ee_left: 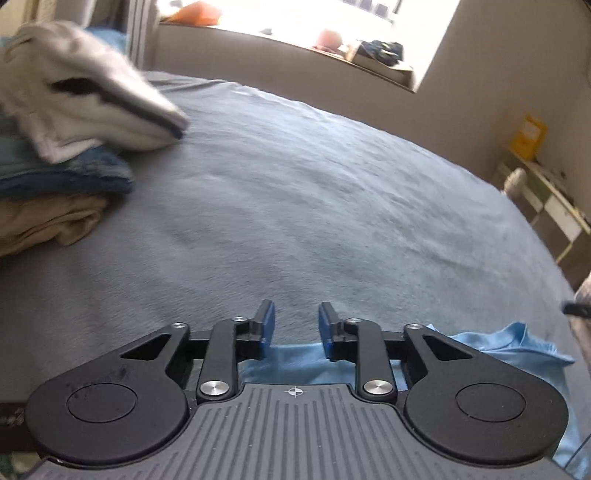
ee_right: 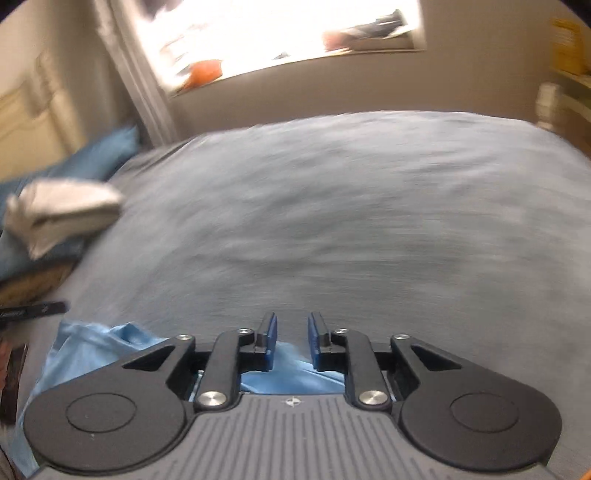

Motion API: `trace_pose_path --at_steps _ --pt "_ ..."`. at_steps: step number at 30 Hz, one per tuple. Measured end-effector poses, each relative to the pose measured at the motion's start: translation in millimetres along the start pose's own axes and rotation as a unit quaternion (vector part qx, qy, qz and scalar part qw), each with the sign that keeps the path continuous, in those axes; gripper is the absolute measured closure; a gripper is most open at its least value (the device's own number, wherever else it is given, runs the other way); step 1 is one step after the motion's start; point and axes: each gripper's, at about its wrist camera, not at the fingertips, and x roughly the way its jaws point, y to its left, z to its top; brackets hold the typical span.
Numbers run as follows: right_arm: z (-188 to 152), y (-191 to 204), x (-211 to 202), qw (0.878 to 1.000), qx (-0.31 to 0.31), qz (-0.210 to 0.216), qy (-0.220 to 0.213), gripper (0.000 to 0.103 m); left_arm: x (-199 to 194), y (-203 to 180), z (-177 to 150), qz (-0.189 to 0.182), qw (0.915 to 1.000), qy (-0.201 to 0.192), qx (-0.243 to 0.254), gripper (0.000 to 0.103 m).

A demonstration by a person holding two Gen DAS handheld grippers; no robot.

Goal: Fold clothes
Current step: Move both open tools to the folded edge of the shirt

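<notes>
At the bottom of the left wrist view the left gripper (ee_left: pixel 296 320) had its blue pads parted by a narrow gap with nothing between them; the light blue garment (ee_left: pixel 509 341) lay beneath and behind the fingers, spreading toward the lower right of the frame. In the right wrist view the right gripper (ee_right: pixel 292 330) likewise stood slightly apart and empty, the same light blue garment (ee_right: pixel 92 341) showing under its fingers and bunching out to the lower left. Beyond both, the grey bedspread (ee_left: pixel 314 192) ran bare across the middle. Farther off, at the upper left, a stack of folded clothes (ee_left: pixel 66 122) sat topped by a white piece, and the bright window (ee_right: pixel 280 33) lay behind.
</notes>
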Motion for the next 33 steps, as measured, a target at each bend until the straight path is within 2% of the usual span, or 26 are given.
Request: trace_pose_path --at_steps 3,6,8,10,12,14,15,17,19,22,27,30,33 --pt "-16.0 -35.5 -33.8 1.0 0.016 -0.014 -0.001 0.062 -11.0 12.9 -2.4 -0.006 0.9988 0.018 -0.044 0.07" --pt "-37.7 -49.4 -46.6 1.0 0.014 -0.007 0.026 0.053 -17.9 20.7 -5.8 -0.006 0.997 0.026 -0.072 0.069" --pt "-48.7 -46.8 -42.5 0.998 -0.014 -0.002 0.062 0.043 -19.2 22.2 -9.1 -0.003 0.9967 0.03 -0.075 0.068" --pt "-58.6 -35.8 -30.8 0.994 -0.072 -0.023 0.077 0.043 -17.1 21.3 -11.2 0.005 0.9968 0.036 -0.071 0.068" --pt "-60.7 -32.5 -11.6 0.988 -0.11 -0.061 0.085 0.043 -14.8 19.8 -13.6 0.01 0.9967 0.042 -0.069 0.068" --pt "-54.1 -40.3 3.9 0.989 -0.104 -0.078 0.072 0.044 -14.7 19.8 -15.7 0.012 0.9958 0.049 -0.076 0.068" --pt "-47.0 -48.3 8.5 0.992 -0.08 -0.082 0.06 0.045 -14.5 19.6 -16.1 0.011 0.9952 0.053 -0.081 0.068" --pt "-33.7 -65.5 6.6 0.997 -0.016 -0.074 0.03 0.047 -17.6 19.2 -17.9 0.005 0.995 0.054 -0.084 0.068" --pt "-29.4 -78.0 -1.5 0.998 0.029 -0.045 0.011 0.047 -20.9 17.4 -18.9 0.0 0.9957 0.054 -0.076 0.068" --pt "-35.5 -87.2 -9.4 0.998 0.056 0.007 0.019 0.047 -20.8 15.6 -21.8 -0.009 0.996 0.065 -0.061 0.068" --pt "-53.3 -101.7 -6.3 0.993 0.097 0.037 0.05 0.046 -13.9 14.7 -26.5 -0.004 0.9967 0.075 -0.03 0.068" --pt "-60.3 -110.1 1.2 0.989 0.12 0.05 0.071 0.046 -11.6 16.9 -24.5 0.0 0.9975 0.067 -0.023 0.068" --pt "-60.0 -116.8 5.1 0.986 0.14 0.061 0.073 0.047 -9.1 18.6 -21.8 0.001 0.9983 0.057 -0.013 0.067"
